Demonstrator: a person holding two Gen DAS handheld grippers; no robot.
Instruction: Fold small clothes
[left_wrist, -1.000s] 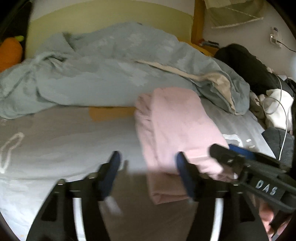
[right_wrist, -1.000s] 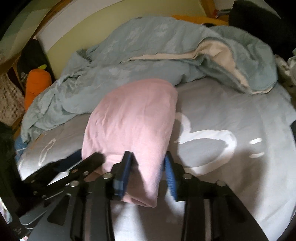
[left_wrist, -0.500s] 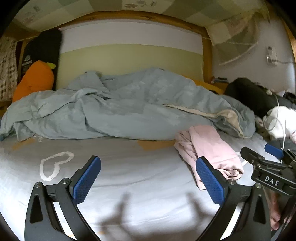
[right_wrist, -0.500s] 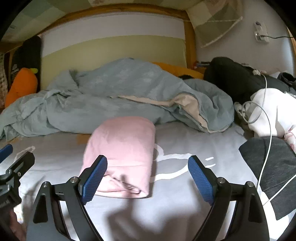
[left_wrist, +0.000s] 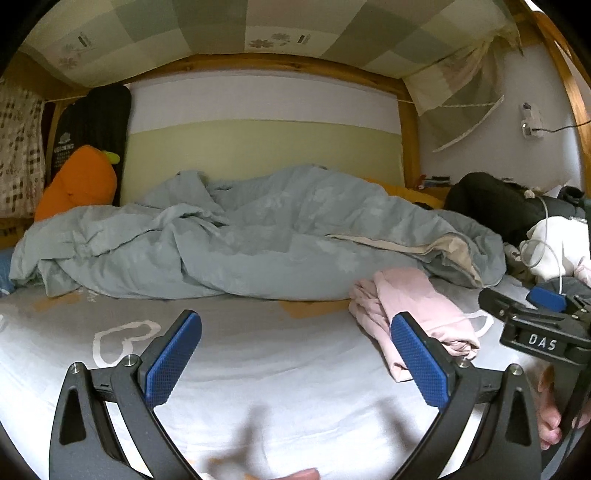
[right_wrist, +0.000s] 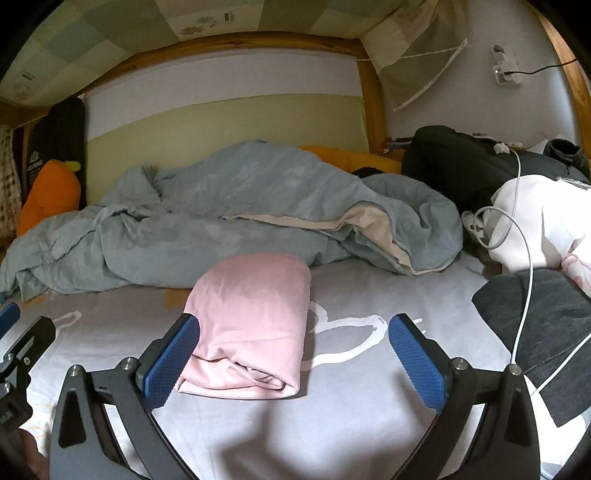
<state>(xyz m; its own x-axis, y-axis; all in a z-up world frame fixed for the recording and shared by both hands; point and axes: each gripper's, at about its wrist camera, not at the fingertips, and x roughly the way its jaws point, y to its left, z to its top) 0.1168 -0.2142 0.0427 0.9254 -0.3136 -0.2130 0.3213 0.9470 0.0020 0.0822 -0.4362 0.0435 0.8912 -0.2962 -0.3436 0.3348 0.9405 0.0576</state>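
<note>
Pink folded garment (right_wrist: 251, 321) lies on the grey bedsheet (right_wrist: 351, 406); the right gripper (right_wrist: 295, 362) is spreading wider, the left gripper (left_wrist: 295, 362) spread wide, both empty

Both grippers held wide over the bed, nothing gripped

The left gripper (left_wrist: 295, 360) points nearly level with a slight downward tilt, its two blue-padded fingers (left_wrist: 173, 357) spread far apart and bare. The right gripper (right_wrist: 295, 360) tilts a little more downward; its jaws are opening, already wide, and its blue pads press on nothing. In the left wrist view the right gripper (left_wrist: 535, 325) shows at the right edge, with the fingertips of the person's right hand (left_wrist: 554, 421) curled on its handle below. The two grippers sit side by side, near each other.
</note>
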